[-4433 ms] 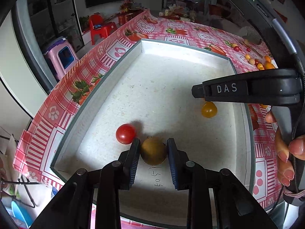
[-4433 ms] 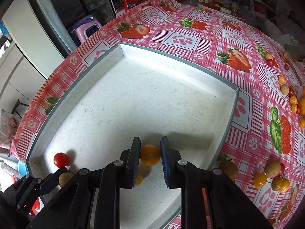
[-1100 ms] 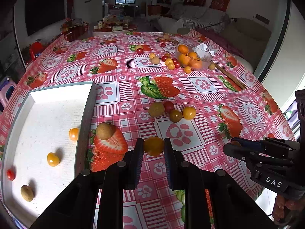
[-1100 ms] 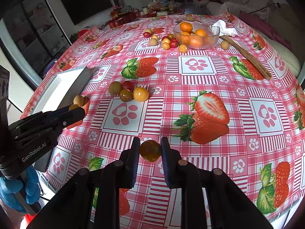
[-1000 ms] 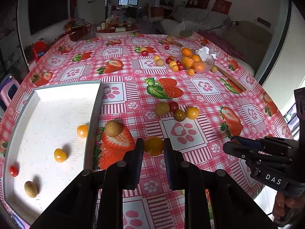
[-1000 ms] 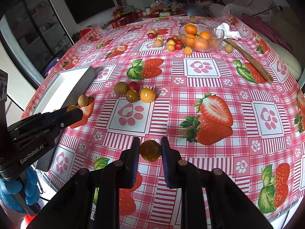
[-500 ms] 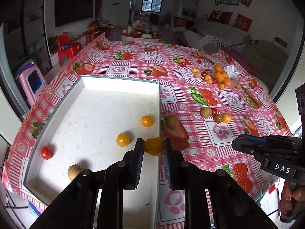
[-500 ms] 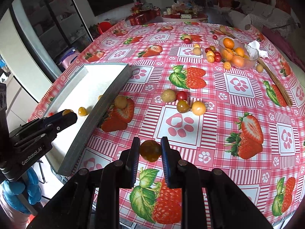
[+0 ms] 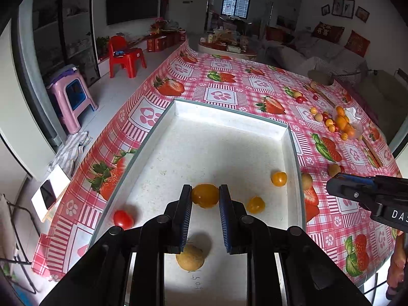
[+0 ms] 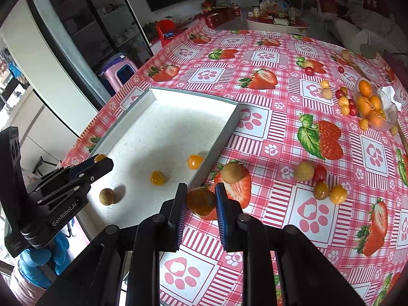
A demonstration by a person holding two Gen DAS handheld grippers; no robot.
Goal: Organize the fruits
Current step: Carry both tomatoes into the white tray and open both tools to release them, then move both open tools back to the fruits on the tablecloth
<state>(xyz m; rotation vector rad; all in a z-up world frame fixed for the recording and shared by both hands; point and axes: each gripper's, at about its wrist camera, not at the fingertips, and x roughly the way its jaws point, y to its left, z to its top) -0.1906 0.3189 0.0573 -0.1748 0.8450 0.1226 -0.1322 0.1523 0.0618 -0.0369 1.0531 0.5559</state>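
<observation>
My left gripper (image 9: 205,199) is shut on a yellow-orange fruit (image 9: 205,195) and holds it over the white tray (image 9: 229,117). In the tray lie a red tomato (image 9: 123,218), a brown fruit (image 9: 190,257) and two small orange fruits (image 9: 255,204) (image 9: 278,178). My right gripper (image 10: 200,201) is shut on a brownish-orange fruit (image 10: 201,201) above the tablecloth, just right of the tray's rim (image 10: 219,142). The left gripper also shows in the right wrist view (image 10: 100,164).
Loose fruits lie on the strawberry tablecloth: a brown one (image 10: 231,173) beside the tray and a small cluster (image 10: 320,182) further right. A glass bowl of oranges (image 10: 373,108) stands far right with more small fruits around it. The table edge runs close on the left.
Both grippers have swung left, from over the tablecloth toward the tray, each still holding its fruit. The left one is now over the tray; the right one is at its rim.
</observation>
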